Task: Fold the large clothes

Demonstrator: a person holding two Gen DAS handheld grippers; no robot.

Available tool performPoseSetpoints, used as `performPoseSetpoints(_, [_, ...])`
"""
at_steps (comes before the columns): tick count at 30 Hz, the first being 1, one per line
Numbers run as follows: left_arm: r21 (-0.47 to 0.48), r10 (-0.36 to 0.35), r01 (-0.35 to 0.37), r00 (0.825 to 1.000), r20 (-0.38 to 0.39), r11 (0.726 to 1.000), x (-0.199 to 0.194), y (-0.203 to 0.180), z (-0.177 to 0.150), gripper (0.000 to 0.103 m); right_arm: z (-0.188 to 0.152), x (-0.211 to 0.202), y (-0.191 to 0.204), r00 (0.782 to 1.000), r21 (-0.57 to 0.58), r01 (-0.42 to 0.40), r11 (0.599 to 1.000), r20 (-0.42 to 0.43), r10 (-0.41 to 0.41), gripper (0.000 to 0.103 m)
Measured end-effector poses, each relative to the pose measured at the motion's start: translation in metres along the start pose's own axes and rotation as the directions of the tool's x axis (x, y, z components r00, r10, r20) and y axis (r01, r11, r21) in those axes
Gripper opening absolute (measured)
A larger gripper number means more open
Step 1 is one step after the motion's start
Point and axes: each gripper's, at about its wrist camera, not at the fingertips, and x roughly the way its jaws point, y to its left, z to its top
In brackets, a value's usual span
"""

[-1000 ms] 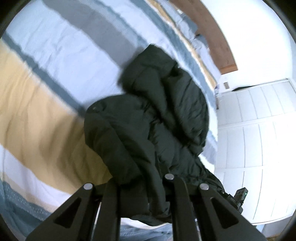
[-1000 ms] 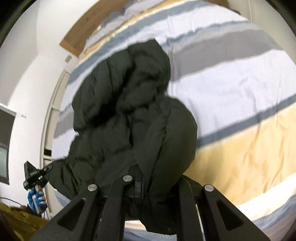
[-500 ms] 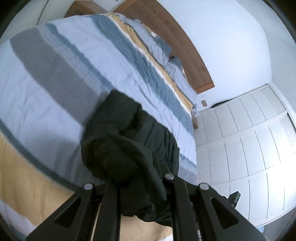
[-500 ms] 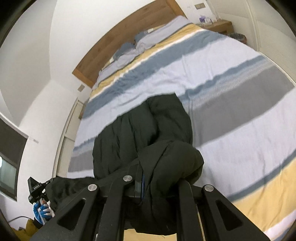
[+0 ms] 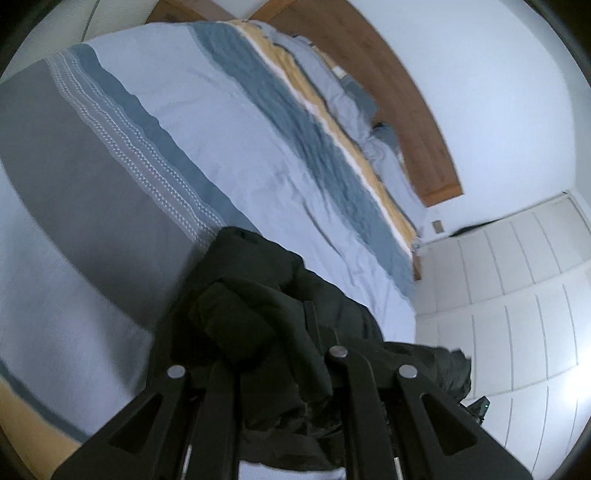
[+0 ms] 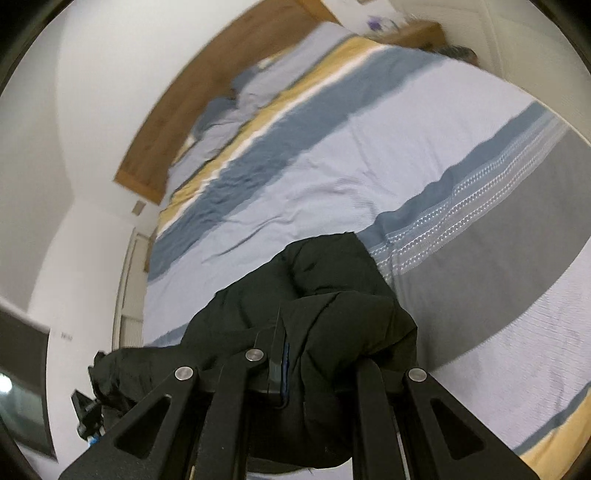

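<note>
1. A bed (image 5: 229, 147) fills the room — its cover striped pale blue, slate, grey and yellow.
2. A wooden headboard (image 5: 406, 103) stands against white walls (image 5: 498, 92).
3. White panelled wardrobe doors (image 5: 517, 295) stand beside the bed.
4. A wooden nightstand (image 6: 417, 33) stands by the bed's head — blurred.

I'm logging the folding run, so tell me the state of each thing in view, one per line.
Black jacket: bunched, gripped at two spots, its far end hanging over the bed.
Left tongs: shut on the jacket.
Right tongs: shut on the jacket.
Striped duvet: spread over the bed, lightly wrinkled.
Pillows: lying at the headboard.
</note>
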Motion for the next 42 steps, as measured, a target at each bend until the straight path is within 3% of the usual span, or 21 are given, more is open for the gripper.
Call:
performPoseSetpoints(11, [0.014,0.143,-0.142,0.987,-0.072,0.99,0.148,0.015,0.058,0.013,0.054,0.122,-0.027,0.992,0.17,0.116,0.979,-0.07,-0.106,0.011])
performPoseSetpoints(19, [0.018,0.166,-0.165,0.98,-0.108,0.986,0.194,0.03,0.057,0.013,0.057,0.17,-0.038,0.986,0.179,0.144,0.973,-0.108,-0.126,0.012])
performPoseSetpoints(21, [0.0,0.15,-0.151,0.983,-0.11,0.989,0.191,0.031,0.056,0.014,0.057,0.172,-0.038,0.987,0.189,0.141,0.972,-0.109,-0.122,0.014])
performPoseSetpoints(24, [-0.022,0.108,-0.111,0.989,-0.104,0.994,0.181,0.032,0.06,0.02,0.06,0.165,-0.036,0.992,0.2,0.108,0.974,-0.092,-0.091,0.031])
performPoseSetpoints(26, [-0.05,0.067,-0.072,0.993,-0.095,0.996,0.169,0.031,0.064,0.03,0.064,0.154,-0.033,0.996,0.215,0.067,0.974,-0.065,-0.054,0.056])
performPoseSetpoints(27, [-0.065,0.047,-0.053,0.995,-0.09,0.996,0.164,0.031,0.067,0.033,0.065,0.149,-0.031,0.998,0.221,0.052,0.974,-0.053,-0.041,0.06])
performPoseSetpoints(29, [-0.085,0.011,-0.017,0.998,-0.068,0.996,0.149,0.026,0.073,0.05,0.07,0.136,-0.026,1.0,0.228,0.023,0.974,-0.024,-0.018,0.068])
performPoseSetpoints(34, [-0.118,-0.045,0.045,0.999,0.002,0.992,0.111,0.014,0.089,0.061,0.086,0.095,-0.009,0.997,0.212,-0.039,0.976,0.071,0.024,0.077])
performPoseSetpoints(42, [0.03,0.071,-0.075,0.992,0.104,0.997,0.05,-0.018,0.083,0.063,0.086,0.04,0.038,0.988,0.038,-0.054,0.998,0.144,0.048,0.079])
